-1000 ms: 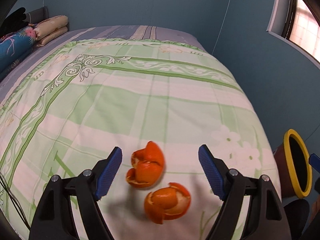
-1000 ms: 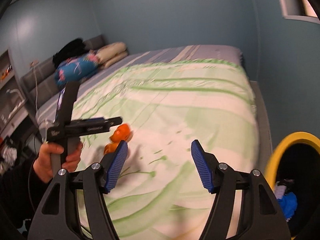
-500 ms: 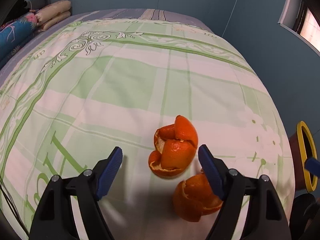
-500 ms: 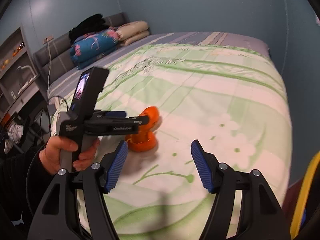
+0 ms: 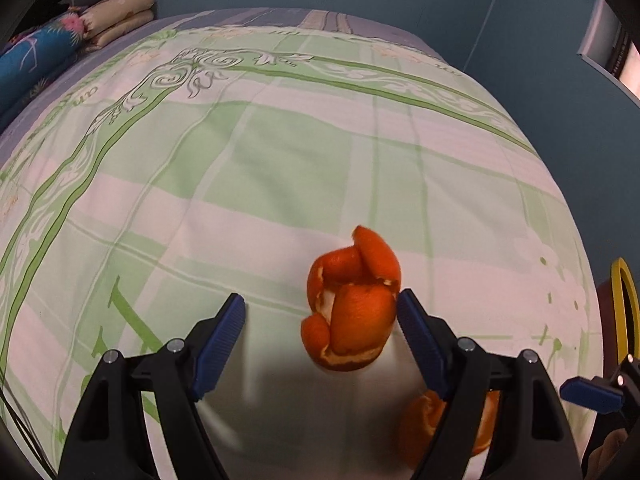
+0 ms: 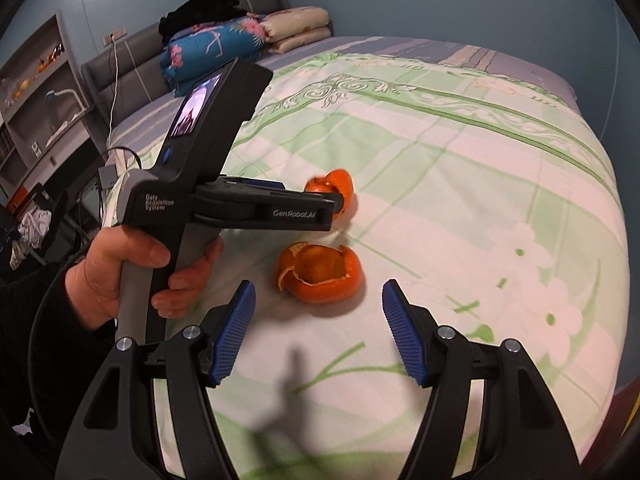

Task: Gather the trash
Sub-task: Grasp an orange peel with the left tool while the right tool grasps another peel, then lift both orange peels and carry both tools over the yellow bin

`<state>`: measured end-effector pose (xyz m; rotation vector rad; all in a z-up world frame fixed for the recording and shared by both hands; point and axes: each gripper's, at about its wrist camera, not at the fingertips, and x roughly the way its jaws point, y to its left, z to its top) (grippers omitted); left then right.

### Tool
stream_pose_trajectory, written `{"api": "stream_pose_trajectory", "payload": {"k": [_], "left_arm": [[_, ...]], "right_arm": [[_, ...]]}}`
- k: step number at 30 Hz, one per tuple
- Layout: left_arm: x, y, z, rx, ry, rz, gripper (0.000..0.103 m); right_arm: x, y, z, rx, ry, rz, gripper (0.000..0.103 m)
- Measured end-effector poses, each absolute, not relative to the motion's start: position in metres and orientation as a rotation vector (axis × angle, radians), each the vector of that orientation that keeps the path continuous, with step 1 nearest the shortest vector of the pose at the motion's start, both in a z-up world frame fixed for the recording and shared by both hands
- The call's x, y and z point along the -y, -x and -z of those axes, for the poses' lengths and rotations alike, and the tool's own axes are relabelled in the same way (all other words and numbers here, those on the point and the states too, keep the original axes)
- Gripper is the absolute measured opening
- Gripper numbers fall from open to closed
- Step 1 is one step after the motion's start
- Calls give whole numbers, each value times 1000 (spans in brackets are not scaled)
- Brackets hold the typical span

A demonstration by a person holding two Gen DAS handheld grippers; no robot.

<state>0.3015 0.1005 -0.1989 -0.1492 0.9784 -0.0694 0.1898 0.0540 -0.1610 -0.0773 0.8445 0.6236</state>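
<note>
Two orange peels lie on the green-and-white bedspread (image 5: 280, 184). In the left wrist view the far peel (image 5: 354, 304) sits between my open left gripper's (image 5: 320, 332) fingers, close to the right pad. The near peel (image 5: 448, 420) is partly hidden behind that right finger. In the right wrist view the near peel (image 6: 320, 272) lies just beyond my open, empty right gripper (image 6: 316, 328). The far peel (image 6: 334, 188) shows behind the left gripper's body (image 6: 224, 200), held by a hand.
A yellow-rimmed bin (image 5: 624, 312) stands beside the bed at the right. Folded quilts and pillows (image 6: 240, 40) are stacked at the headboard. Shelves and a cable (image 6: 40, 100) are at the far left. Blue walls surround the bed.
Both grippers have moved closer to the peels. The far peel now sits between the left gripper's fingers; the near peel now lies right in front of the right gripper.
</note>
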Motion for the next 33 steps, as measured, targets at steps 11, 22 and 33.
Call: {"api": "stream_pose_trajectory", "payload": {"k": [11, 22, 33], "left_arm": [[-118, -312, 203, -993, 181, 36, 64], [-137, -315, 203, -993, 241, 2, 34], [-134, -293, 176, -903, 276, 40, 29]], "right_arm": [[-86, -216, 188, -888, 132, -640, 63], [-101, -227, 201, -893, 169, -619, 48], [-52, -193, 157, -854, 83, -584, 42]]}}
